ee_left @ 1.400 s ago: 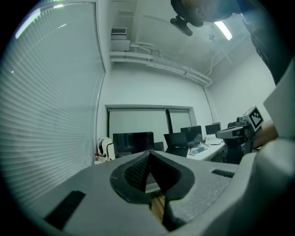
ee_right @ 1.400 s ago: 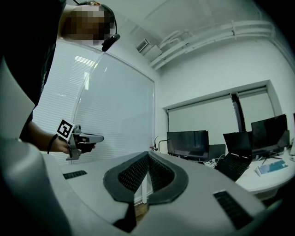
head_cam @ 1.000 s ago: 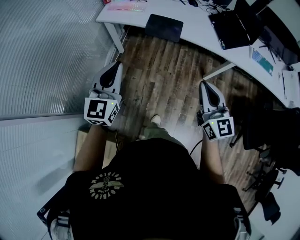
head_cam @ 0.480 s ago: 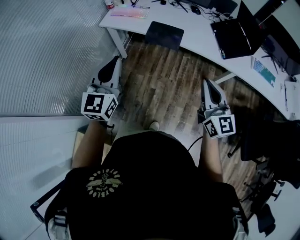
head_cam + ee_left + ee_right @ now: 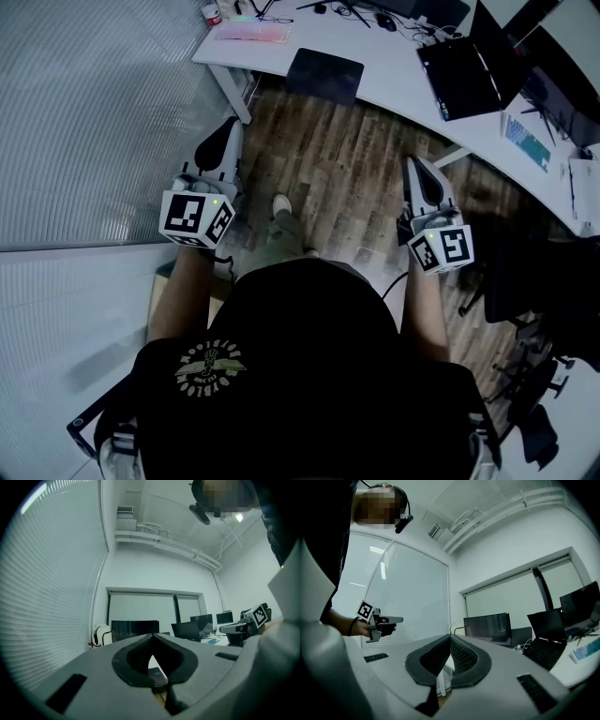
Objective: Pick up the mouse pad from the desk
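While the mouse pad (image 5: 325, 75) lies flat at the near edge of the white desk (image 5: 394, 86), close to its left corner, it is touched by neither gripper. Both are held well short of it, over the wood floor (image 5: 337, 178). The left gripper (image 5: 231, 129) is seen clamped together on nothing, below and left of the pad. The right gripper (image 5: 412, 165) is likewise pressed closed and empty, down to the pad's right. A lit keyboard (image 5: 251, 33) is spotted at the desk's far left corner.
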Motion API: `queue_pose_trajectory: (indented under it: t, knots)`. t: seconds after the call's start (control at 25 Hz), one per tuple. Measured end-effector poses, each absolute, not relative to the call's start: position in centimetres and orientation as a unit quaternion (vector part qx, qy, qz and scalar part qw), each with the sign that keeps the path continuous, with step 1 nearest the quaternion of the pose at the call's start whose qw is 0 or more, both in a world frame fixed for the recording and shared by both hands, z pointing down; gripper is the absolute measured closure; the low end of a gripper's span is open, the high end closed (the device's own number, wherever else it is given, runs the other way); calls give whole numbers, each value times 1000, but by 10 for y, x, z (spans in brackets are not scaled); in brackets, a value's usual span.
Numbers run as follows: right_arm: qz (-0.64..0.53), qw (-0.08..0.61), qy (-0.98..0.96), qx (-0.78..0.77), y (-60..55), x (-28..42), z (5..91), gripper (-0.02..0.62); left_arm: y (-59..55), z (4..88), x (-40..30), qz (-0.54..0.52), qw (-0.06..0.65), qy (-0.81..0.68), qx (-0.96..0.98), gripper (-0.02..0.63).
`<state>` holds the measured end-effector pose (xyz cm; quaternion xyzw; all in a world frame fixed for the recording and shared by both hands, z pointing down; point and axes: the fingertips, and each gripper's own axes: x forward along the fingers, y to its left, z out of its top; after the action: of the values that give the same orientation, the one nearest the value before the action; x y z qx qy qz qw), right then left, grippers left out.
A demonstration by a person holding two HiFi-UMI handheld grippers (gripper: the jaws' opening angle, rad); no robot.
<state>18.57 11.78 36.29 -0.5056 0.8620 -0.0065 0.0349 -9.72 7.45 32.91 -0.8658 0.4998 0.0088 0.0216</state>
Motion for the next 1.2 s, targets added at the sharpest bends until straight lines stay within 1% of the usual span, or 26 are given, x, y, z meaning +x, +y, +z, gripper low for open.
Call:
queue_pose_trajectory:
  t: [0.24, 0.52, 0.76, 1.2]
  knots:
    - [-3, 26, 863, -505, 107, 179, 361, 595, 56, 334, -95, 8, 21, 493, -870, 598]
    - [-8, 19, 864, -503, 84, 173, 366, 595, 29, 337, -100, 2, 36, 502, -864, 598]
    - [-6, 26, 865, -500, 54, 171, 358, 594, 4, 336, -96, -10, 39, 494, -869, 598]
    - [-15, 21, 866, -500, 2, 169, 359, 595, -52, 339, -96, -19, 29, 495, -868, 598]
